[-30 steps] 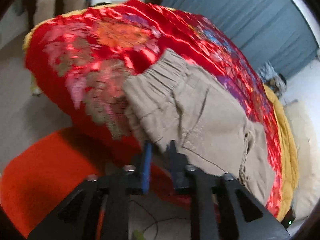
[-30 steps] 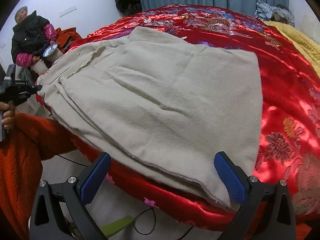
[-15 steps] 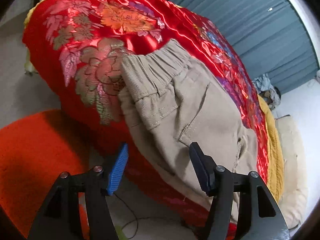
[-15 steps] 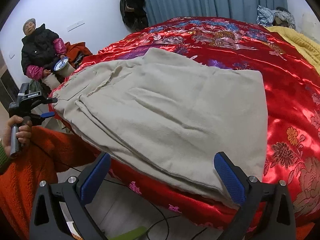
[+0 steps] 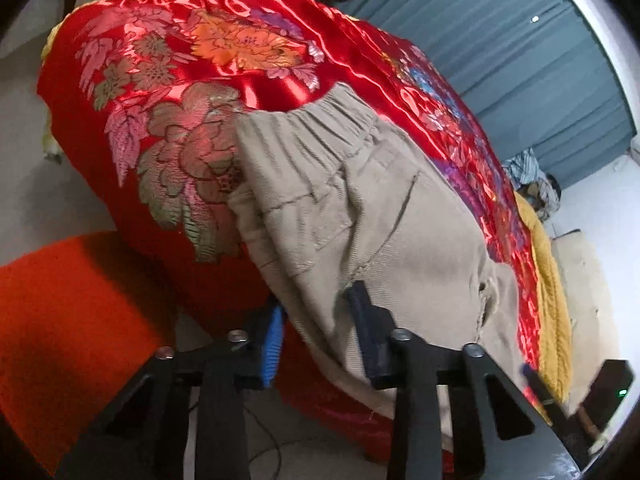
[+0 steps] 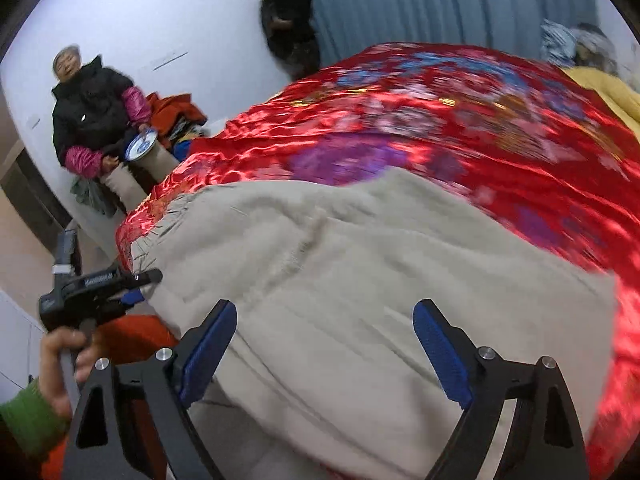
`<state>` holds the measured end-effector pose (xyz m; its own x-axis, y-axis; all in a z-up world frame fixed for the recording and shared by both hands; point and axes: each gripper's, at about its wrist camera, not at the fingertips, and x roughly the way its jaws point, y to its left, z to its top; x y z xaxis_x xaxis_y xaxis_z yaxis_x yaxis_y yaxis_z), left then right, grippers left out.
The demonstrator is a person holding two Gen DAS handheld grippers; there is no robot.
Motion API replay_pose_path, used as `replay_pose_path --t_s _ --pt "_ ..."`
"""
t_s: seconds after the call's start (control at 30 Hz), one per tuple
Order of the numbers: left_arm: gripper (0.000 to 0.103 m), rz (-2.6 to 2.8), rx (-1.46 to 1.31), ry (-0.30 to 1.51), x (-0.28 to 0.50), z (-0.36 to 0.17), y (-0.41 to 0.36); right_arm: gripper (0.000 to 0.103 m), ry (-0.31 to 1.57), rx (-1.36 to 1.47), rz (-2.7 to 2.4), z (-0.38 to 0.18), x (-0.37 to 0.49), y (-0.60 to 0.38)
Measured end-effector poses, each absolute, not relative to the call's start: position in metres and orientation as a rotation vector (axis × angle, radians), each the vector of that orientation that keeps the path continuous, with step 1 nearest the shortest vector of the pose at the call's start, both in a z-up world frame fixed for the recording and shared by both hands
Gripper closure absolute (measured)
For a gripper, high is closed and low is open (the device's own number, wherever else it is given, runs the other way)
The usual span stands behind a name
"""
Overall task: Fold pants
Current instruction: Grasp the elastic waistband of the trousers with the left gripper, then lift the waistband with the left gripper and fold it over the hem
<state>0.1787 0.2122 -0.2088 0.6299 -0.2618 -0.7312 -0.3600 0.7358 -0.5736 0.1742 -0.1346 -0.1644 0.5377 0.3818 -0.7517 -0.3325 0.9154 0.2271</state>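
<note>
Beige pants [image 5: 380, 220] lie folded on a red satin bedspread [image 5: 180, 80], the elastic waistband toward the bed's corner. My left gripper [image 5: 320, 336] is closing on the pants' near edge just below the waistband, with folded fabric filling the gap between its pads. In the right wrist view the pants [image 6: 360, 280] spread over the bed's near side. My right gripper [image 6: 324, 354] stands wide over their near edge, its jaws closing slightly with fabric between them but untouched. The left gripper [image 6: 132, 284] shows at the waistband corner, held by a hand [image 6: 68, 348].
The bedspread [image 6: 440, 120] drops off steeply in front. A seated person [image 6: 96, 112] holds a plate at the back left. An orange rug [image 5: 60, 300] and cables lie on the floor below. Behind the bed hangs a blue curtain [image 5: 520, 60], and a yellow blanket [image 5: 552, 280] lies at its far side.
My left gripper opened, then closed onto the pants' edge near the waistband. My right gripper swept left along the pants' near edge, toward the left gripper.
</note>
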Motion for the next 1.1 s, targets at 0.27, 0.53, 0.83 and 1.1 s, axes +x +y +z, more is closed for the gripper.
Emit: replay_pose_path --t_s 0.27,0.53,0.83,1.1 --pt "0.085 0.049 -0.788 0.891 0.177 -0.206 0.218 0.014 1.005 -0.234 0.433 -0.207 0.137 -0.081" --pt "0.092 0.043 -0.782 0.85 0.17 -0.189 0.214 0.011 1.001 -0.3 0.412 -0.217 0.143 -0.077" --pt "0.094 -0.047 -0.431 0.678 0.162 -0.087 0.144 0.006 0.865 -0.148 0.468 -0.18 0.099 -0.151" --pt "0.096 -0.312 0.113 0.575 0.155 -0.01 -0.061 0.006 0.704 0.176 0.064 -0.146 0.047 -0.333"
